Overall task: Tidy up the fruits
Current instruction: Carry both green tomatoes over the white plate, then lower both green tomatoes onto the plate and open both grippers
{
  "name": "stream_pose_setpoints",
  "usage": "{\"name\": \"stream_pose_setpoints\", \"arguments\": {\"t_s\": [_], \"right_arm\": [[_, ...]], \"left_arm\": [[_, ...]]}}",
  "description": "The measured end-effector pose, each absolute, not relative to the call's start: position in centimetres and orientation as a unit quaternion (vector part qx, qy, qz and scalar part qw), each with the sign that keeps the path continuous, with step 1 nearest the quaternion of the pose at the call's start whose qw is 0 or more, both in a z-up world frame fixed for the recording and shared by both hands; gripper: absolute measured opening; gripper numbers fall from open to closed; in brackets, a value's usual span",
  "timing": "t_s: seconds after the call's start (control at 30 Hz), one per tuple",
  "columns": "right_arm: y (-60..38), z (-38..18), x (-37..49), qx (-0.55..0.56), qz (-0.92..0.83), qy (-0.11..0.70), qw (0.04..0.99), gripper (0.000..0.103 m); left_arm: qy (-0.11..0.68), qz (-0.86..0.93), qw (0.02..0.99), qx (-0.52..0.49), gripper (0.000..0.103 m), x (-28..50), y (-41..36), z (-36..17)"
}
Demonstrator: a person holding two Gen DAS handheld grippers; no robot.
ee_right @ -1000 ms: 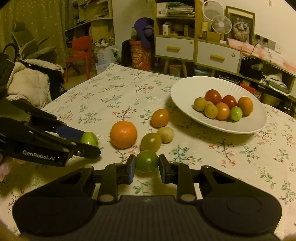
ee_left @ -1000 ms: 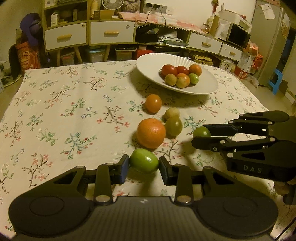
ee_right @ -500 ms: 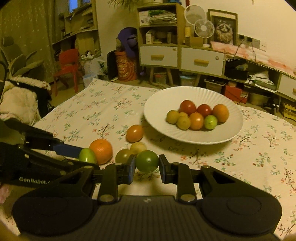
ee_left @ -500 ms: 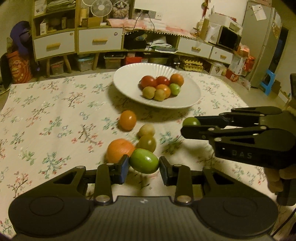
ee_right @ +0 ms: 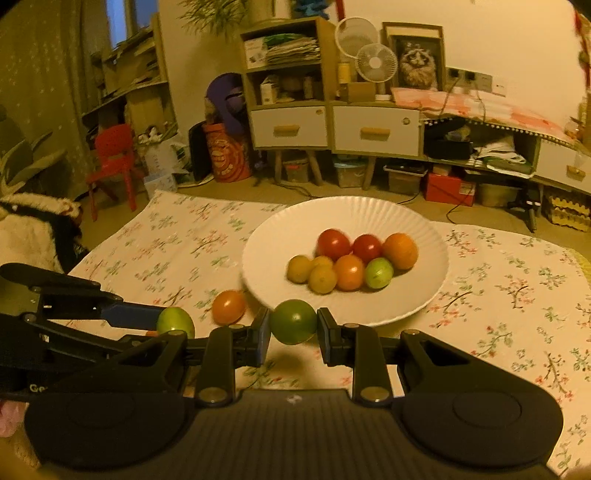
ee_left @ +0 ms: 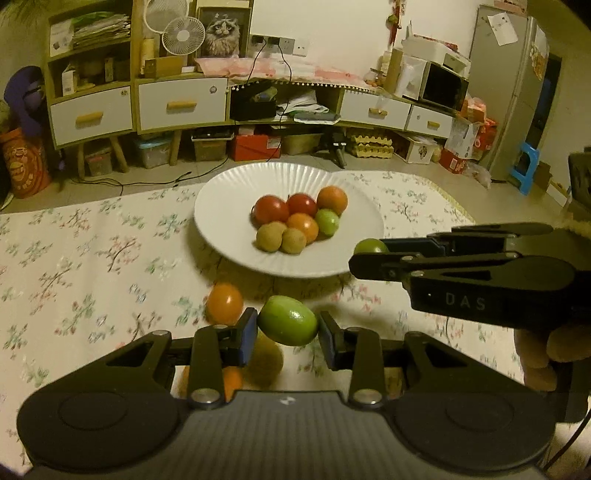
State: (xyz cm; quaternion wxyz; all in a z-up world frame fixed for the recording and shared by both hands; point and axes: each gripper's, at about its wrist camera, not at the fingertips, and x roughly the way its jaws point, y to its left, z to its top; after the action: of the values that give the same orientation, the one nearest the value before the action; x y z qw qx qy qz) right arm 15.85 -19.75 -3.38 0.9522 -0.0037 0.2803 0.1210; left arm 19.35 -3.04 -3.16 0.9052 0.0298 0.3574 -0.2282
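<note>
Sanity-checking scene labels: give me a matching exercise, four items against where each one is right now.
Items:
1. oval green fruit
2. round dark-green fruit
3. red tomatoes
4. small orange fruit

Places:
A. on the white plate
B. on the tablecloth, near the plate's rim
C. held in the right gripper
D. held in the left gripper

Pairs: 1-D, 2-C, 3-A, 4-B

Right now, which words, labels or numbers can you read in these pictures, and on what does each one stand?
"DAS": on the side of the right gripper, left wrist view.
"Ge": start of a cut-off word on the left gripper, right wrist view.
Orange bucket: print too blurred to read.
Paper on the fridge: too small to read.
</note>
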Motion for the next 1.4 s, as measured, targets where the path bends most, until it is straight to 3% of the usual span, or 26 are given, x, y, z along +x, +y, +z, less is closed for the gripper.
{"name": "stream_pose_setpoints", "arguments": {"t_s": [0.6, 1.4], "right_arm": [[-24.6, -3.8, 20.9, 0.043, 0.071, 0.283, 0.956, 0.024], [-26.1, -4.6, 22.3, 0.059, 0.062, 0.291, 0.953, 0.024]], "left_arm": [[0.37, -0.24, 0.897, 0.033, 0.03, 25.1, -9.8, -4.1], [0.381, -0.234, 0.893, 0.05, 0.031, 27.0, -11.3, -4.5]]}}
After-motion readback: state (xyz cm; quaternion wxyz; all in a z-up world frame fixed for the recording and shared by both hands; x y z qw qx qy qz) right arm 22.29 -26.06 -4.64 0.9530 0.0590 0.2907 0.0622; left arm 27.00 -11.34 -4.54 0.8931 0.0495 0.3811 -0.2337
